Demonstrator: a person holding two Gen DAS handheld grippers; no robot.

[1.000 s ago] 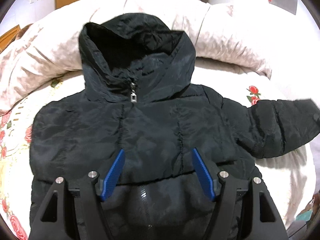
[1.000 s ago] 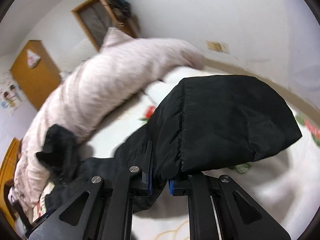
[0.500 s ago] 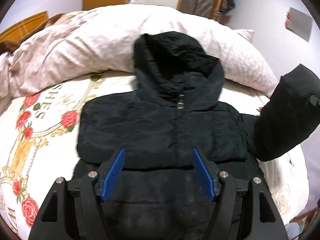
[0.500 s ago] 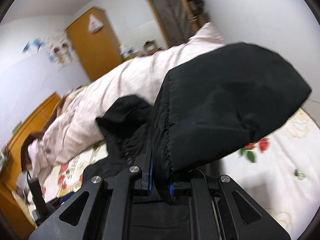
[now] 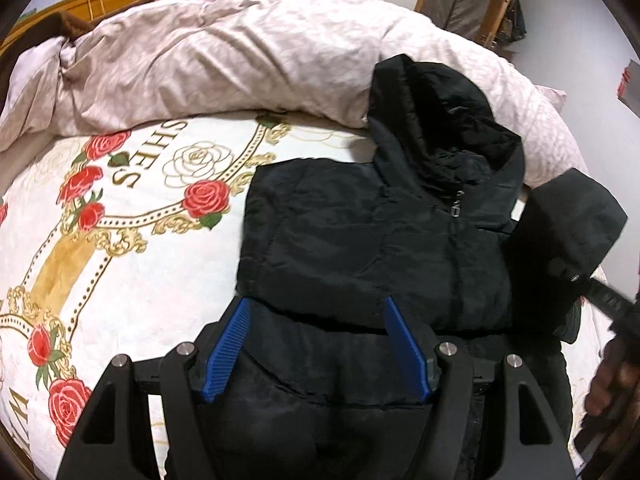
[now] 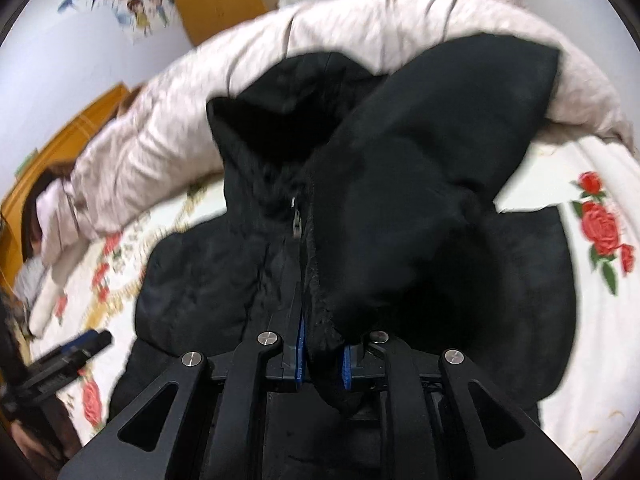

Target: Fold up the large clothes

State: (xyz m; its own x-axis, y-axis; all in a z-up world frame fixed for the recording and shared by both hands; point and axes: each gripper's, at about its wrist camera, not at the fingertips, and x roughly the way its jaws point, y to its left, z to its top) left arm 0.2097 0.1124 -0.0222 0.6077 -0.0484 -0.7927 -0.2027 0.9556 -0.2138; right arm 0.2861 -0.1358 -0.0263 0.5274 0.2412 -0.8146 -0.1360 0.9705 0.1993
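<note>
You are midway through folding the sleeves in. The jacket (image 5: 384, 248) lies face up on the bed (image 5: 120, 280), zipped, its hood (image 5: 436, 120) resting against the duvet (image 5: 240, 60) at the far side. On the jacket's far side from your right tool, the sleeve looks already turned in: the left wrist view shows a straight edge there and a layer lying across the chest. That is a judgement from how the cloth lies.

Your right tool (image 6: 322, 360) is clamped on the cuff end of the other sleeve (image 6: 432, 184), the blue pads pressed in on the cloth from both sides. The sleeve is lifted clear of the body and hangs above it, over the zip line. In the left wrist view it shows as a dark bulge (image 5: 560, 248) raised at the jacket's edge.

Your left tool (image 5: 316, 356) has its fingers wide apart and holds nothing. It hovers over the lower part of the jacket; whether it touches the cloth cannot be told.

The next move calls for carrying the sleeve across the chest and laying it flat, the cuff landing within the body's outline, then letting the pads part only once the cloth rests. The padding is thick and likely to spring back, so your free left tool could press the fold down. After that the hood and the hem remain to be folded.
</note>
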